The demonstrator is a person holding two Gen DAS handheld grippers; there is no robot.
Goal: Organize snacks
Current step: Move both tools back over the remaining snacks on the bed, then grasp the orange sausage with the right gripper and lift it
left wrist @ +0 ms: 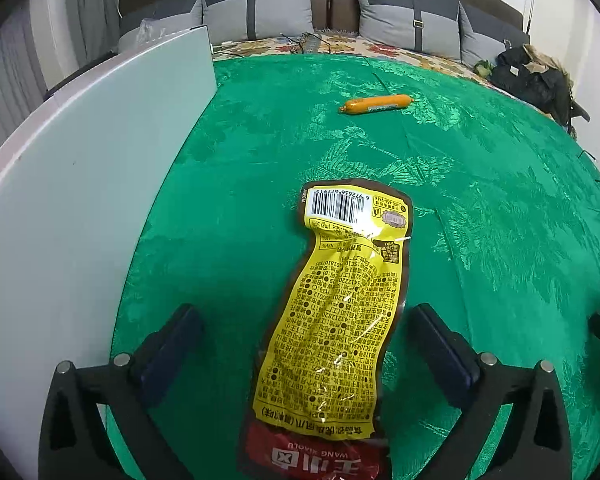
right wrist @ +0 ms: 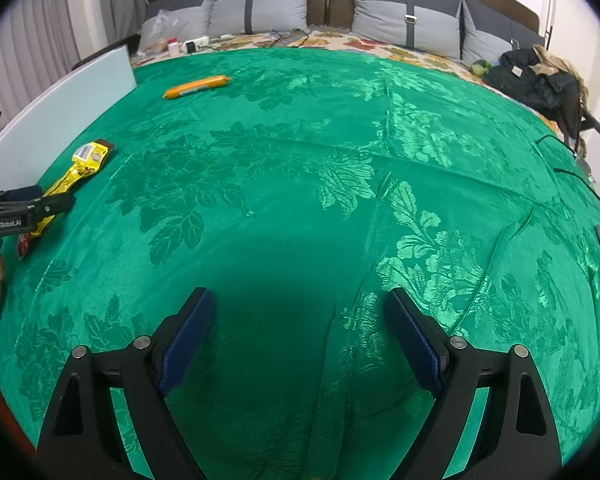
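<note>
From the left wrist view, the left gripper (left wrist: 306,344) has its jaws spread wide, one on each side of the yellow snack packet (left wrist: 342,300), and neither pad touches the wrapper. The packet lies flat on the green cloth (left wrist: 480,184), barcode end pointing away, red end nearest the camera. A white board (left wrist: 80,184) lies along the left, close to the packet but not touching it. Further off, an orange sausage stick (left wrist: 378,104) lies crosswise, well apart from the packet.

I'd judge the packet has been set down and the hand is about to come away. To do that well, lift straight back along the packet's length so neither jaw drags the crinkly film sideways; the wrapper is light and would slide easily on this smooth cloth. The sausage looks like the next thing to gather, and bringing it alongside the packet would make a tidy row.

From the right wrist view, the right gripper (right wrist: 300,332) hangs over bare cloth with its jaws spread and nothing between them. The packet (right wrist: 80,164) shows at the far left with the left gripper's black frame (right wrist: 24,208) over its near end, and the sausage (right wrist: 196,86) lies beyond it near the board (right wrist: 68,112). The right hand is well apart from both snacks, so it is best kept clear of the left hand's path.
</note>
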